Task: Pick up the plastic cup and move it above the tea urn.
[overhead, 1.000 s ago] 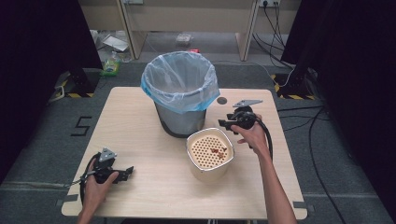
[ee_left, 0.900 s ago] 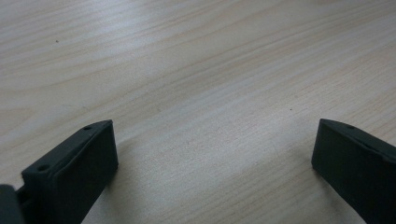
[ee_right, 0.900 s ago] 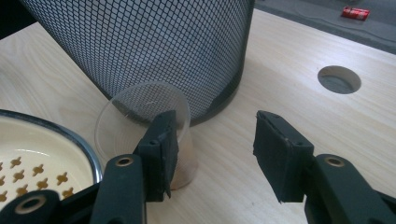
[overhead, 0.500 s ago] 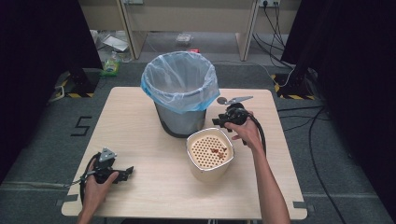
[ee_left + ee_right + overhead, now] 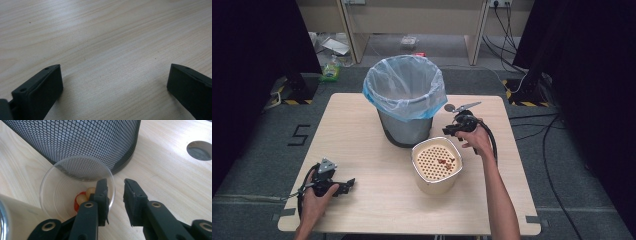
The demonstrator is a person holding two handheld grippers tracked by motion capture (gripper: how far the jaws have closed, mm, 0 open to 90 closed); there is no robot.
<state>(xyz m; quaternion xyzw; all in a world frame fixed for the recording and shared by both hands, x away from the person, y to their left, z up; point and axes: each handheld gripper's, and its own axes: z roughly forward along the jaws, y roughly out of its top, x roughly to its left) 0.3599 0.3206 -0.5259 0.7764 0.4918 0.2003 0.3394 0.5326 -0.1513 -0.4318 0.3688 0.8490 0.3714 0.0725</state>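
The right tongs (image 5: pixel 115 192) stand at the rim of a clear plastic cup (image 5: pixel 62 182) that sits on the table (image 5: pixel 362 130) between the mesh bin (image 5: pixel 404 105) and the white strainer pot (image 5: pixel 437 165). One jaw is inside the cup wall, the other outside, with a narrow gap between them, so they straddle the rim but have not yet clamped it. A few bits of food (image 5: pixel 82 198), red and pale, lie at the cup's bottom. I'd judge the grab is about to happen, with the lifting and emptying left to do. The left tongs (image 5: pixel 112 82) rest wide open on bare wood, holding nothing.
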